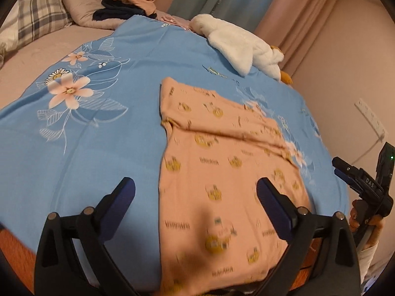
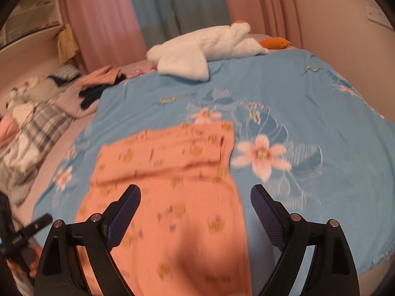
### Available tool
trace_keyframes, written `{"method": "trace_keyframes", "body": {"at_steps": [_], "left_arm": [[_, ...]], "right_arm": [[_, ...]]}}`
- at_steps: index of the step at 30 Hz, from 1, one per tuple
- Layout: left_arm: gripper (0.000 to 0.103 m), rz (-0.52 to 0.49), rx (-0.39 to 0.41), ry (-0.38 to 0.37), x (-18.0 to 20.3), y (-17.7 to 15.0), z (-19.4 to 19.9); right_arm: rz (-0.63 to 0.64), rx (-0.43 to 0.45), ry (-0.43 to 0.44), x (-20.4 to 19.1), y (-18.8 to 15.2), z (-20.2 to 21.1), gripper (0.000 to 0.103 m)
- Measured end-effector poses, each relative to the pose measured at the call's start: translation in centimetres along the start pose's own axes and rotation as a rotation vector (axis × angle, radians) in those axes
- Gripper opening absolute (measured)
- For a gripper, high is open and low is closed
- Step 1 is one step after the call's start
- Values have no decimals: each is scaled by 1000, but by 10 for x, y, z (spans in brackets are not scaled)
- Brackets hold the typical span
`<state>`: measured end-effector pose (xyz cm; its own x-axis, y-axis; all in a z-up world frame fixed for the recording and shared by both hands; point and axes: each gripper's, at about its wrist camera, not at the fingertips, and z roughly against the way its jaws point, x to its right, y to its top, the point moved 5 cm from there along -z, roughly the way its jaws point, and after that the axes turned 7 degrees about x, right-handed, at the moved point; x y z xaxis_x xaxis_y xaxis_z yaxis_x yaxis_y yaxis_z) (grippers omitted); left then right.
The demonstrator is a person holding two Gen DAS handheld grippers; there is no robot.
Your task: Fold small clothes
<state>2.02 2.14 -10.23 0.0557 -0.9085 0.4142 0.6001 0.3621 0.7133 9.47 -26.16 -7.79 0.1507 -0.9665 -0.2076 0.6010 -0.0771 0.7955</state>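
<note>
We see 1 peach shirt (image 1: 222,162) w/ yellow prints, lying partly folded on 1 blue flower sheet (image 1: 98,148) on the bed. Our 2 tools hang above it: left gripper (image 1: 195,192) & right gripper (image 2: 195,197), both w/ jaws wide apart, gripping nothing. 1 white toy goose (image 2: 202,49) lies at the far edge. 1 clothes pile (image 1: 128,5) sits by the pillows.

Matt printed cloth garment (image 1: 222,172)
</note>
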Motion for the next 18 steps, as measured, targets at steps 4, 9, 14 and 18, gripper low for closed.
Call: {"method": "trace_keyframes", "body": {"at_steps": [4, 9, 14, 18], "left_arm": [[98, -13, -24, -19, 9, -20, 6], [94, 34, -80, -39, 7, -43, 2], [89, 45, -124, -47, 3, -60, -2], [84, 66, -153, -41, -3, -68, -6]], "right_arm": [[48, 14, -59, 4, -24, 15, 90], [-19, -31, -48, 17, -46, 20, 90], [-30, -114, -59, 20, -69, 14, 90], [-46, -170, -79, 22, -88, 10, 90]]}}
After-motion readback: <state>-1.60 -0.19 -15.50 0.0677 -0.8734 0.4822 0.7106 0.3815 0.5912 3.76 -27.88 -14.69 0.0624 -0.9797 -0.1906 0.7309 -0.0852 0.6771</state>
